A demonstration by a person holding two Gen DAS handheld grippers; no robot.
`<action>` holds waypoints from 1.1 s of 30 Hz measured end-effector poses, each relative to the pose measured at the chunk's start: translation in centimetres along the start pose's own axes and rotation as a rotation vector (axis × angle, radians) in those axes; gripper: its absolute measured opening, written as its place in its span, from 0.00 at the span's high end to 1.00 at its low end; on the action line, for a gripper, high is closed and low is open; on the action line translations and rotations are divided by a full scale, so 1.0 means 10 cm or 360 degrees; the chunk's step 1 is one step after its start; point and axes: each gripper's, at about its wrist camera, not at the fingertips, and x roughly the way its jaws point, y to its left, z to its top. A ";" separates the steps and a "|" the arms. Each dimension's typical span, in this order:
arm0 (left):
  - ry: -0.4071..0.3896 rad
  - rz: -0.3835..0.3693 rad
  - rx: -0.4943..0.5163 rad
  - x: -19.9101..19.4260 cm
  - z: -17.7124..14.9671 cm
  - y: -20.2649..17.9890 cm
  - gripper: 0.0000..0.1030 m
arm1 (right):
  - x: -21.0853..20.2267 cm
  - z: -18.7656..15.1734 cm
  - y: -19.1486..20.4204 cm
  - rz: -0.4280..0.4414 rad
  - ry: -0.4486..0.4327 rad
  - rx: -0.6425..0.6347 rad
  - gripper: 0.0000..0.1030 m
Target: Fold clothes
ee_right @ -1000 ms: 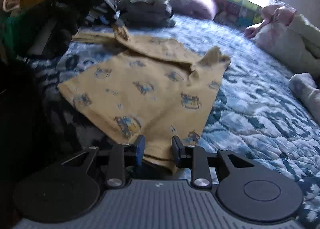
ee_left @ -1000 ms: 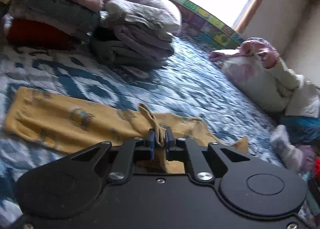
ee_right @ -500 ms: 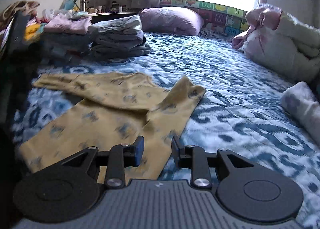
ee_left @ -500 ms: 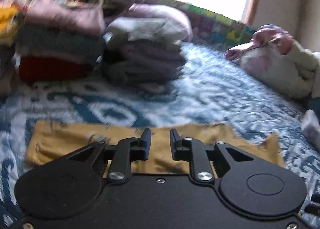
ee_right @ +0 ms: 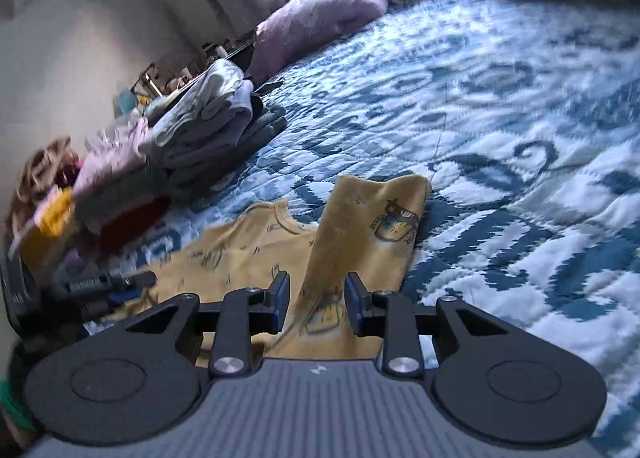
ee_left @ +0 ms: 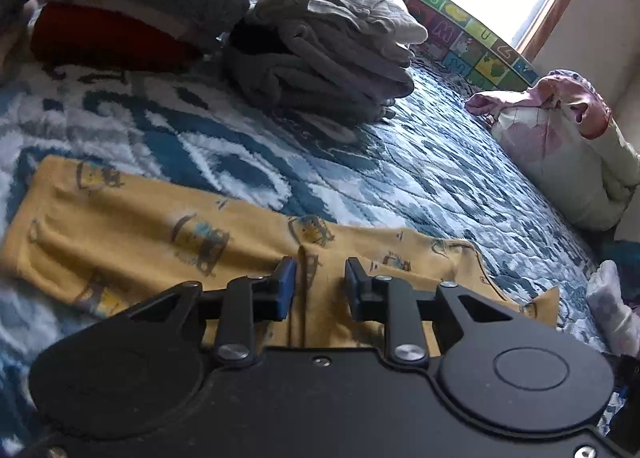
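A yellow printed child's shirt (ee_left: pixel 168 234) lies flat on the blue and white quilt (ee_left: pixel 440 178). My left gripper (ee_left: pixel 318 282) is open, low over the shirt's folded edge, with a fabric crease between the jaws. In the right wrist view the shirt (ee_right: pixel 248 254) shows its neckline, and one sleeve (ee_right: pixel 376 218) runs away from me. My right gripper (ee_right: pixel 316 294) is open with the sleeve's near part between its jaws, not clamped. The left gripper (ee_right: pixel 112 286) shows at the left, blurred.
Stacks of folded clothes (ee_left: pixel 320 50) and folded towels (ee_left: pixel 132 6) stand at the far left of the bed. A purple pillow (ee_right: pixel 320 14) lies at the head. A bundled duvet (ee_left: pixel 560 154) sits at the right, and a small white garment (ee_left: pixel 612 306) lies near it.
My left gripper let go of the shirt fold it was pinching and opened. My right gripper moved from the shirt's hem toward the sleeve and stays open.
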 end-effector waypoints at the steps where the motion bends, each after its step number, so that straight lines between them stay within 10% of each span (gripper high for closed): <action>1: -0.0004 -0.0003 -0.0006 0.02 0.00 0.00 0.77 | 0.03 0.02 -0.06 0.0010 0.0013 0.0046 0.69; 9: -0.0191 -0.0024 0.0216 -0.13 -0.03 -0.21 0.93 | 0.07 0.15 -0.35 0.0131 -0.0039 0.0259 0.69; 17: -0.0409 -0.0514 0.0475 -0.95 -0.04 -0.63 0.93 | 0.21 0.21 -0.69 0.0440 -0.0059 0.0697 0.69; 33: -0.0112 -0.1175 0.1527 -1.51 -0.70 -1.72 0.93 | 0.37 0.15 -0.91 0.0493 0.0015 0.0932 0.70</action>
